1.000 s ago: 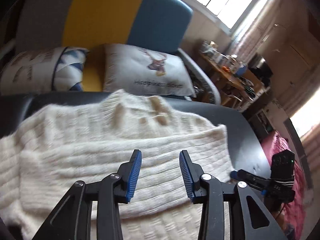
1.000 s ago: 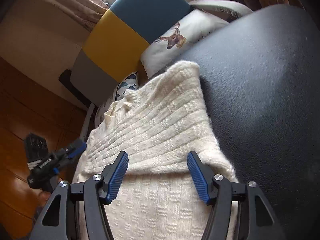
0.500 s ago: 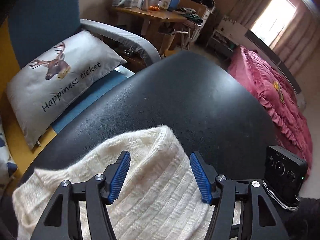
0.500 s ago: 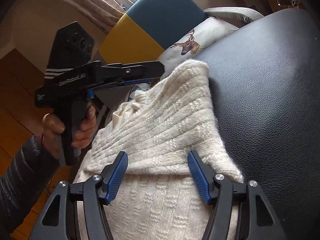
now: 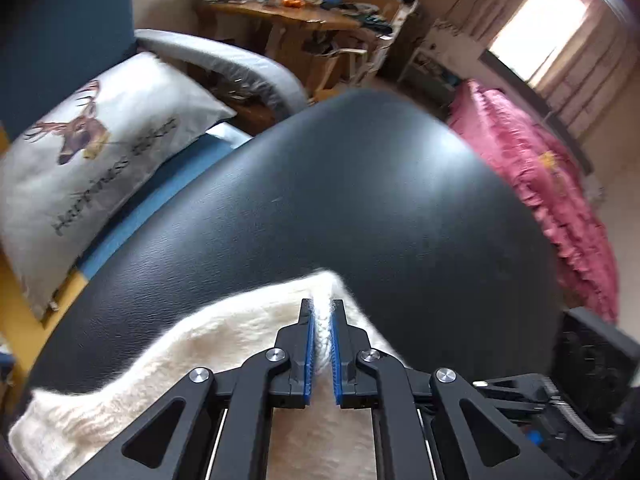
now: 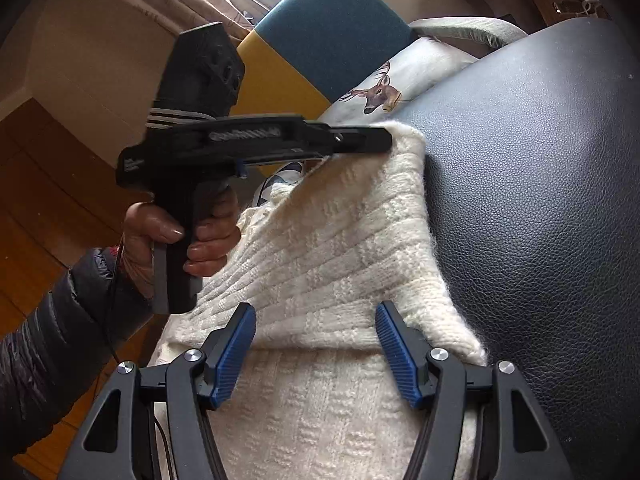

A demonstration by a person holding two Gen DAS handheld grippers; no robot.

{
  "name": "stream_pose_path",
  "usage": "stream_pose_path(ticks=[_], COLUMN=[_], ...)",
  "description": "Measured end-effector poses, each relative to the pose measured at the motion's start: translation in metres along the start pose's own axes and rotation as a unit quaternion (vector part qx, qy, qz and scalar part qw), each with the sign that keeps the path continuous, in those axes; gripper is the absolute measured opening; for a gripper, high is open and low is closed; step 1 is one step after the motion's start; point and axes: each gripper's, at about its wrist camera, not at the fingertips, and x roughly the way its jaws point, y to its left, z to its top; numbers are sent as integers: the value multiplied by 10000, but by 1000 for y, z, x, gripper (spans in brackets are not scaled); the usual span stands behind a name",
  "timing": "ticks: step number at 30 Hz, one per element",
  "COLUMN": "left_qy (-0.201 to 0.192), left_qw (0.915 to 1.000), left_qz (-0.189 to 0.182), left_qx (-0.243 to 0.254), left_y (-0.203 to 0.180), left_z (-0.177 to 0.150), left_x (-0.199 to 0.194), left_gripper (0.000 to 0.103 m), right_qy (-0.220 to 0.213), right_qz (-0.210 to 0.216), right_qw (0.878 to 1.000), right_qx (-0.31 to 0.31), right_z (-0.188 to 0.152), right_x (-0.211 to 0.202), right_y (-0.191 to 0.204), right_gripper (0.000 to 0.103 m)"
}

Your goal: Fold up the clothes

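Note:
A cream knitted sweater (image 6: 336, 248) lies partly folded on a black leather surface (image 6: 540, 184). My left gripper (image 5: 320, 308) is shut on the sweater's (image 5: 248, 320) far corner, with cream knit pinched between its blue pads. The right wrist view shows that left gripper (image 6: 384, 140) from the side, held by a hand (image 6: 172, 236), gripping the far corner, which is slightly raised. My right gripper (image 6: 316, 318) is open just above the near folded edge of the sweater, with nothing between its fingers.
A sofa with a blue and yellow back (image 6: 320, 32) and a deer-print pillow (image 5: 92, 148) stands behind the black surface (image 5: 360, 200). A pink ruffled bedspread (image 5: 560, 184) lies to the right. A cluttered wooden table (image 5: 288, 12) is at the back.
My left gripper swung from over the sweater's middle to its far corner and shut on it. The right gripper stayed open in place over the near fold.

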Motion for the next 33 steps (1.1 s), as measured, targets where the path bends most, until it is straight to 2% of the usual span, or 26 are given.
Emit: stream_pose_path(ticks=[2, 6, 8, 11, 12, 13, 15, 17, 20, 23, 27, 31, 33], left_qy=[-135, -214, -284, -780, -948, -1089, -1331, -1400, -1495, -1617, -1737, -1696, -1807], left_qw=[9998, 9986, 9978, 9931, 9906, 9879, 9817, 9785, 9737, 9653, 9503, 9387, 9374], left_qz=[-9, 460, 594, 784, 817, 818, 799, 804, 1022, 1214, 1363, 1632, 1578], left_qx=[-151, 126, 35, -391, -558, -746, -1107, -1287, -1380, -1652, -2197, -2517, -2525], left_y=[6, -11, -15, -7, -4, 0, 9, 13, 15, 27, 56, 80, 83], left_z=[-4, -7, -5, -13, -20, -29, -51, -81, -125, -165, -208, -240, -251], left_x=[0, -5, -12, -43, -53, -63, -82, -95, -116, -135, -151, -151, -150], left_gripper=[9, 11, 17, 42, 57, 63, 62, 62, 62, 62, 62, 62, 62], right_qy=[16, 46, 46, 37, 34, 28, 11, 56, -75, -105, 57, 732, 602], right_qz=[-115, -278, -286, -232, -205, -175, -179, -379, -736, -1045, -1357, -1950, -2099], right_qw=[9999, 9994, 9994, 9996, 9997, 9998, 9998, 9990, 9950, 9877, 9776, 9633, 9566], right_qx=[-96, -209, -214, -169, -147, -123, -110, -220, -668, -1159, -1610, -1693, -1931], right_z=[-1, -1, -1, 0, 1, 1, 1, 3, 13, 37, 72, 91, 89], right_x=[1, 4, 4, 4, 5, 5, 3, 2, -4, 5, 42, 97, 102], right_y=[3, 7, 6, 3, 2, 1, 0, 6, 24, 38, 43, 22, 20], right_gripper=[64, 64, 64, 64, 64, 64, 64, 64, 64, 64, 64, 64, 64])
